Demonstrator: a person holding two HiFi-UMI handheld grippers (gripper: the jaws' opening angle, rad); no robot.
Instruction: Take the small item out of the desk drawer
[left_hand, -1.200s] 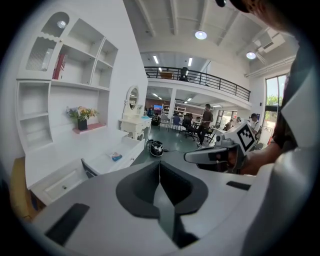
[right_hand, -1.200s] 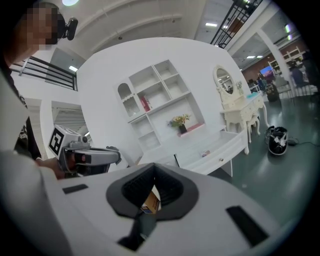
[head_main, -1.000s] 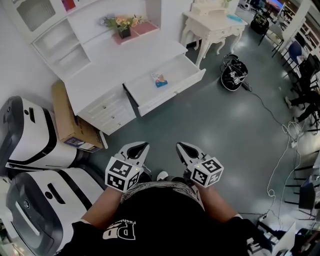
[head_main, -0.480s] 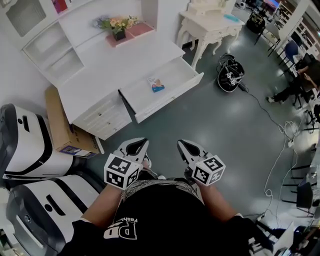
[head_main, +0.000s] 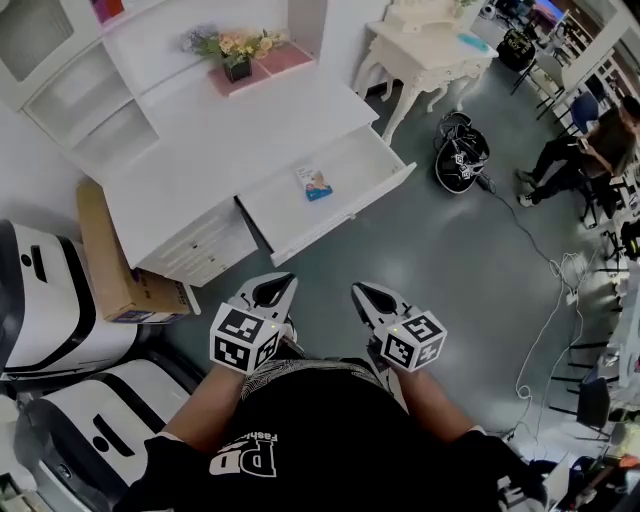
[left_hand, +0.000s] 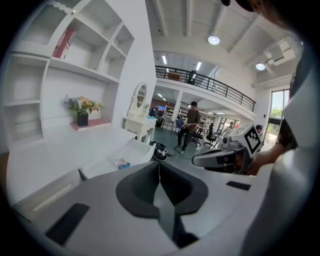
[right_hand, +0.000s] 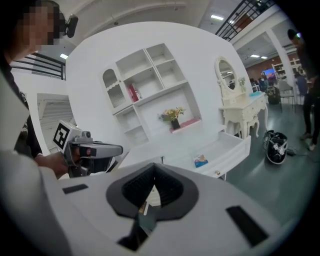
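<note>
We count two grippers: left gripper (head_main: 278, 288), right gripper (head_main: 362, 293); one open drawer (head_main: 340, 215); one small item (head_main: 315, 183) in it; one flower pot (head_main: 238, 66); one cardboard box (head_main: 108, 262); one dressing table (head_main: 430, 48); one black bag (head_main: 462, 152); two white machines (head_main: 45, 300).

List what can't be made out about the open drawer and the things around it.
- small item, all three views: too small to tell what it is or to read its print.
- open drawer, head view: its rear part is hidden under the desktop.
- closed drawers, head view: contents are hidden behind their fronts.
- cardboard box, head view: label is too small to read.
</note>
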